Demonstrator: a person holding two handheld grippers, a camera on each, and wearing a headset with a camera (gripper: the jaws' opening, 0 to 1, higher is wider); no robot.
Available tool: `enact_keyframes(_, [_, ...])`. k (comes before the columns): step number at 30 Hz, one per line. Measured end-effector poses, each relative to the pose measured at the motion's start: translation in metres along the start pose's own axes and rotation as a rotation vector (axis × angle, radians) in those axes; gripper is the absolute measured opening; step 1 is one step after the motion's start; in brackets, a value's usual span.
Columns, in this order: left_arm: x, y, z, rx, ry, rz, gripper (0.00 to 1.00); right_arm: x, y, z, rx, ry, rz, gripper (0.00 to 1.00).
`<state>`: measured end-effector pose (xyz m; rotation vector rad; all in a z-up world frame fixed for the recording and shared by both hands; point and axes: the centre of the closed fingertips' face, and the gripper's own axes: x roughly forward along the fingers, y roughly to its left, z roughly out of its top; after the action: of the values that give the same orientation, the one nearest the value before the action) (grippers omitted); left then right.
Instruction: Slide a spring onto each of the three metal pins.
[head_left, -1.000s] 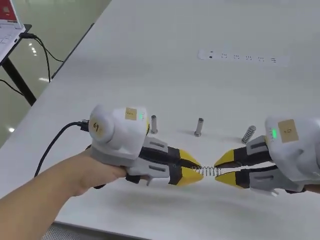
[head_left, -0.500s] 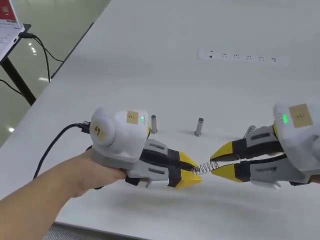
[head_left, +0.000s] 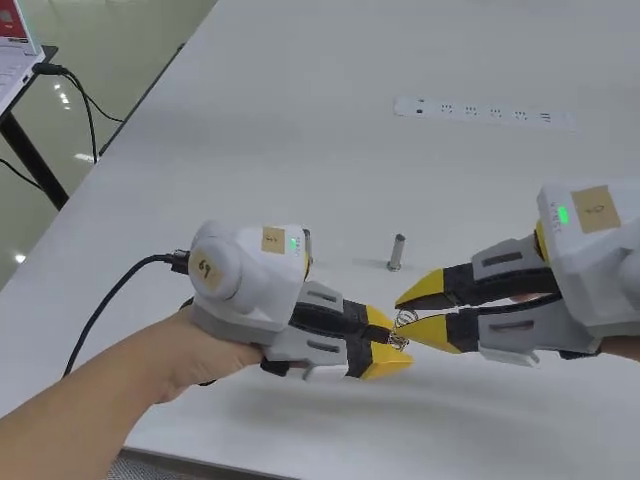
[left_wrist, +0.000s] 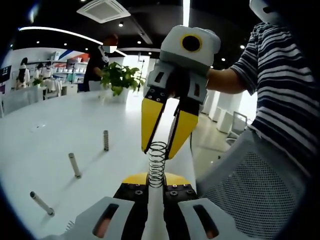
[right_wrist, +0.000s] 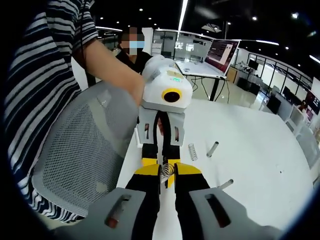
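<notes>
A small steel spring (head_left: 403, 322) hangs above the white table between the two grippers. My left gripper (head_left: 388, 348) is shut on one end of the spring (left_wrist: 157, 165). My right gripper (head_left: 404, 313) faces it from the right with its yellow jaws apart, one on each side of the spring's free end (right_wrist: 167, 170). One bare metal pin (head_left: 397, 252) stands upright just behind the grippers. In the left gripper view two bare pins (left_wrist: 74, 165) (left_wrist: 41, 203) stand on the table, and beyond them a coiled upright piece (left_wrist: 106, 140). A loose spring (right_wrist: 192, 152) stands beside a pin (right_wrist: 212, 149).
A white power strip (head_left: 485, 113) lies at the back of the table. A black cable (head_left: 110, 300) trails off the left gripper toward the table's left edge. A laptop (head_left: 12, 25) sits on a side stand at far left. A mesh chair (right_wrist: 80, 150) is behind the person.
My right gripper has moved left toward the left gripper and its jaws have spread. The spring between them now looks shorter. The left gripper has kept its hold.
</notes>
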<state>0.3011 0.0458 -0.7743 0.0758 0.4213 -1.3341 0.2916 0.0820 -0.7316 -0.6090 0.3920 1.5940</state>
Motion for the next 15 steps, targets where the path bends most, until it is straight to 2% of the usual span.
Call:
enact_keyframes(9, [-0.0073, 0.0036, 0.0012, 0.005, 0.0, 0.019, 0.02, 0.001, -0.0022, 0.0056, -0.035, -0.019, -0.016, 0.07])
enact_keyframes(15, [-0.006, 0.0016, 0.0026, -0.002, -0.005, 0.013, 0.03, -0.0005, -0.001, 0.0061, -0.069, -0.013, -0.032, 0.07])
